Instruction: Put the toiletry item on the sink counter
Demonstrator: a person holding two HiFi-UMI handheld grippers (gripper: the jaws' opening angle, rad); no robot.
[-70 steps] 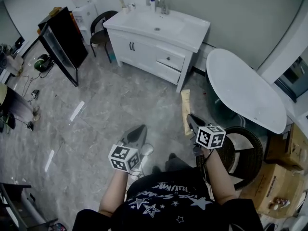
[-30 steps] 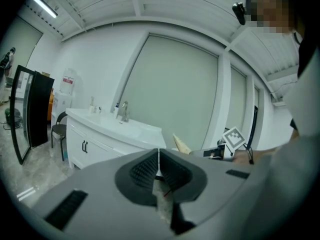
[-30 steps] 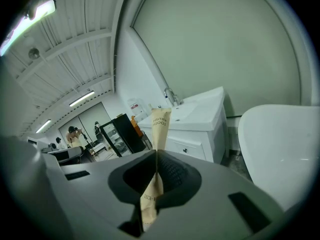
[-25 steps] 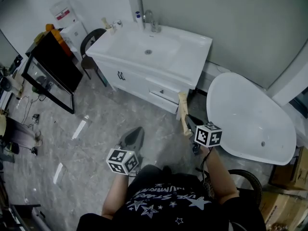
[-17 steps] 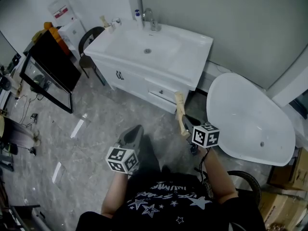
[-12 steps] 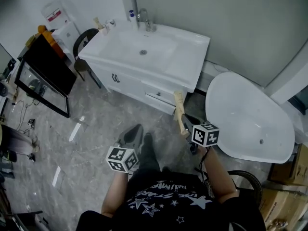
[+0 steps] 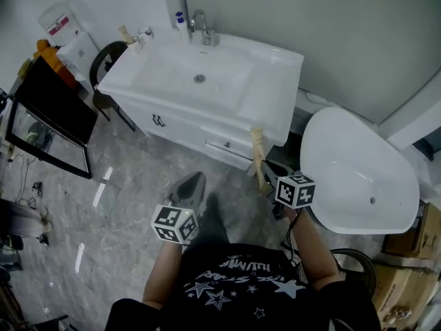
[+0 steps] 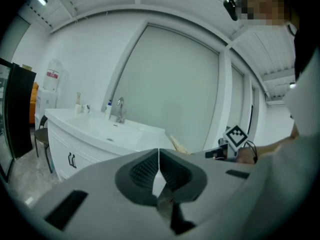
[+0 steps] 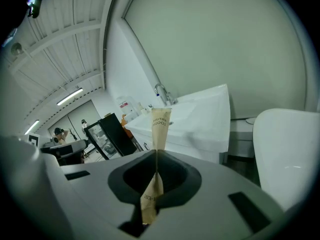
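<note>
1. toothbrush packet point(image 9: 160, 123): tan paper sleeve, printed "TOOTH BRUSH". Was clamped by its lower part in the right gripper point(image 9: 156, 156); stood near upright above the jaws with a slight tilt. Overlapped the front right edge of the sink counter point(image 7: 272, 92) with its top end in the head view; hung in the air before the cabinet, not yet on the counter.

2. right gripper: closed on the toothbrush packet, pads flat against the paper. Was held low before the counter's right front corner.

3. left gripper point(image 8: 158, 159): closed, pads together, empty. Was held low over the floor point(image 7: 138, 178), left of the right gripper and well apart from it.

4. sink counter: white, with a basin at its middle and a cabinet below. Faced the person with the cabinet front point(image 7: 186, 129), which stood between both grippers and the counter top.

5. On the counter, along the back left: faucet point(image 7: 200, 26), small bottle point(image 7: 180, 21) just beside it, cup point(image 7: 127, 36) with sticks at the far corner.

6. bathtub point(image 7: 358, 178): white, oval; stood just right of the counter, near the right gripper.

7. Left of the counter: black chair point(image 7: 103, 64), white water dispenser point(image 7: 63, 34), black glass-fronted cabinet point(image 7: 41, 119).

8. Lower right: wicker basket point(image 7: 362, 264), cardboard boxes point(image 7: 413, 274).

9. floor: grey, marbled.
</note>
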